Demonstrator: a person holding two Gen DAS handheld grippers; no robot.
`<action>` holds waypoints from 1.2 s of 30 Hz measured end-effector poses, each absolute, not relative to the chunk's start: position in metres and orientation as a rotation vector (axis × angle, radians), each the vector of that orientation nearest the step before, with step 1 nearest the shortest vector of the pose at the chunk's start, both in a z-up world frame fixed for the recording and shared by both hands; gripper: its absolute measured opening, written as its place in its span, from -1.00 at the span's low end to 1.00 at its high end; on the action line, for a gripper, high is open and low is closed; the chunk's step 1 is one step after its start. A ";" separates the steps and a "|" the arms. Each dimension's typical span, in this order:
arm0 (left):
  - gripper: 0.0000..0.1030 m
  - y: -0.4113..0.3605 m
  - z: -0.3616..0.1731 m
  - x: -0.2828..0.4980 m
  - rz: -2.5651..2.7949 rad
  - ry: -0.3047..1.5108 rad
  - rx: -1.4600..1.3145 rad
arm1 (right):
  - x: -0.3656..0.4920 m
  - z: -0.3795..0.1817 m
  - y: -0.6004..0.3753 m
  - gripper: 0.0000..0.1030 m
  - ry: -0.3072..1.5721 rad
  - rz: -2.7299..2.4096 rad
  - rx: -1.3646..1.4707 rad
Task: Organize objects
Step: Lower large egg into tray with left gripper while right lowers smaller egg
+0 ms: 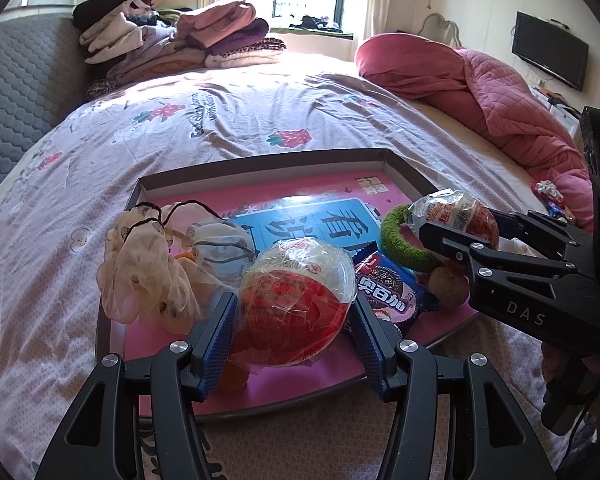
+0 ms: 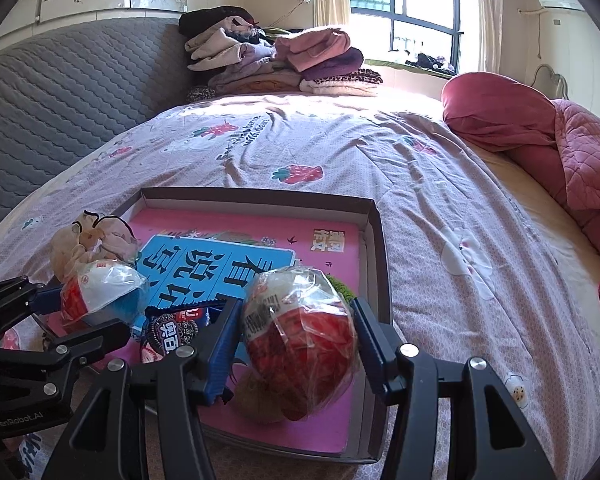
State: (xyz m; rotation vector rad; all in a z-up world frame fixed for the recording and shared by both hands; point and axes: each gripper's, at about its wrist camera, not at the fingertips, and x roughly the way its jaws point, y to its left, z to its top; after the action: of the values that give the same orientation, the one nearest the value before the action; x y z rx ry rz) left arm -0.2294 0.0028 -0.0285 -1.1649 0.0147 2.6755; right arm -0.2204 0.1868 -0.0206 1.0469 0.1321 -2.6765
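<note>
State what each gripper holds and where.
Left gripper: red-and-white wrapped egg, clamped across its sides. Right gripper: second wrapped egg, likewise by its sides.

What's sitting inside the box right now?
Inside the box: a sheer scrunchie, a blue cookie packet, a green knitted ring, a brown round item, plus something orange mostly hidden under the left hand-held gripper's wrapped egg.

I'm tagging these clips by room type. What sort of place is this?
Almost certainly a home bedroom: a bed with a strawberry-print sheet, a pile of folded clothes at its far edge by the window, and a pink quilt bunched to one side. A wall-mounted TV also shows.
</note>
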 end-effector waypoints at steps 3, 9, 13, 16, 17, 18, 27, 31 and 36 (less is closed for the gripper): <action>0.14 0.003 -0.028 -0.229 2.679 0.022 -1.166 | -0.221 -0.021 0.186 0.07 0.136 -2.678 1.054; 0.14 0.007 -0.028 -0.228 2.687 0.055 -1.172 | -0.222 -0.025 0.185 0.07 0.146 -2.665 1.095; 0.14 0.008 -0.027 -0.227 2.690 0.063 -1.172 | -0.223 -0.025 0.185 0.08 0.152 -2.665 1.100; 0.14 0.008 -0.027 -0.227 2.690 0.066 -1.172 | -0.223 -0.024 0.186 0.08 0.145 -2.666 1.104; 0.14 0.008 -0.027 -0.227 2.691 0.068 -1.171 | -0.222 -0.024 0.186 0.08 0.149 -2.669 1.102; 0.14 0.008 -0.026 -0.227 2.692 0.071 -1.172 | -0.222 -0.023 0.186 0.09 0.153 -2.675 1.099; 0.21 0.006 -0.020 -0.225 2.708 0.060 -1.150 | -0.220 -0.016 0.186 0.12 0.157 -2.693 1.076; 0.22 0.007 -0.019 -0.224 2.708 0.061 -1.149 | -0.219 -0.013 0.188 0.13 0.146 -2.695 1.069; 0.24 0.008 -0.015 -0.224 2.716 0.071 -1.143 | -0.217 -0.006 0.188 0.13 0.139 -2.705 1.048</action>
State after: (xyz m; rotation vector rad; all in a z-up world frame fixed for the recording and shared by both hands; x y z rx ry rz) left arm -0.2240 0.0083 -0.0154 -1.1427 0.0714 2.7165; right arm -0.2169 0.1885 -0.0064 1.0477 0.1395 -2.7047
